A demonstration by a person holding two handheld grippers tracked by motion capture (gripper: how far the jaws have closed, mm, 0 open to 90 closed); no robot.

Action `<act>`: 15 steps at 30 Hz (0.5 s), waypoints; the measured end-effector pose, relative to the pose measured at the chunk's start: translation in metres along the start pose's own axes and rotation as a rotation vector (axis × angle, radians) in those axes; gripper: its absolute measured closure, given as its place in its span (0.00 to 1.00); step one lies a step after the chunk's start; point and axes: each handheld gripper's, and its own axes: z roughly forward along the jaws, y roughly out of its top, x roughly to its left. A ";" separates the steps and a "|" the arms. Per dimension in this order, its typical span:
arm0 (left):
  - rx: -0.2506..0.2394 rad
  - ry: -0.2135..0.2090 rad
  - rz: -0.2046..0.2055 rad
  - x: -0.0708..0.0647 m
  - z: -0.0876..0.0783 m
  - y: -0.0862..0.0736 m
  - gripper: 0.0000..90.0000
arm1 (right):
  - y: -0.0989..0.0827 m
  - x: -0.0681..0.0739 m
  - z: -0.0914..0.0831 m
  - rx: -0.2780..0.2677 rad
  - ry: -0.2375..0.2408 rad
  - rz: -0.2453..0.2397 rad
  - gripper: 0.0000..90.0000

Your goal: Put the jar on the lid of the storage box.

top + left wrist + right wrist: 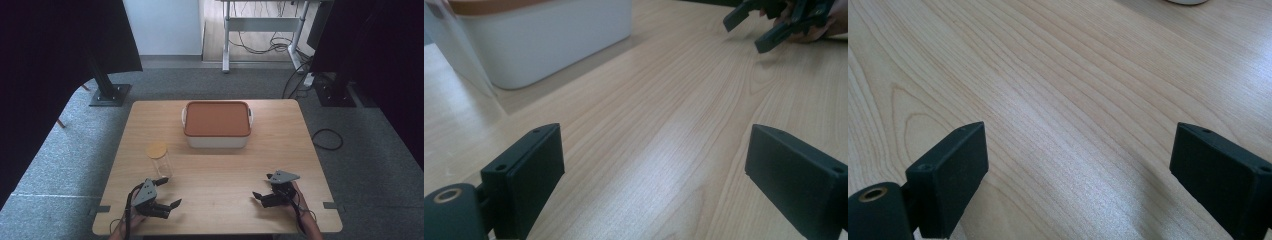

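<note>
A white box with an orange lid [217,123] stands at the far middle of the wooden table [215,210]. A clear jar with a yellow lid [159,159] stands upright to its front left. My left gripper [169,193] rests near the front left edge, just in front of the jar, open with nothing between its jaws [651,170]. My right gripper [262,187] sits at the front right, also open and empty [1075,170]. In the left gripper view the box [544,40] and the jar's clear wall [454,55] stand ahead, with the right gripper [749,27] farther off.
Black stands [107,90] and a desk frame with cables [265,35] are on the grey carpet beyond the table. A cable loop [327,139] lies on the floor to the right. Bare wood stretches between the two grippers.
</note>
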 end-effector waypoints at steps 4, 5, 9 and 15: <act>-0.016 0.000 0.001 -0.001 -0.005 0.003 0.09 | 0.000 0.000 0.000 -0.001 0.000 0.000 0.09; -0.019 0.001 0.003 -0.001 -0.006 0.004 0.09 | 0.000 0.000 0.000 -0.001 0.000 0.000 0.09; -0.012 0.024 0.008 0.001 -0.008 0.003 0.10 | 0.000 0.000 0.000 -0.001 0.000 -0.001 0.09; -0.007 0.051 0.005 0.007 -0.012 0.002 0.10 | 0.000 0.000 0.000 -0.001 0.003 -0.003 0.09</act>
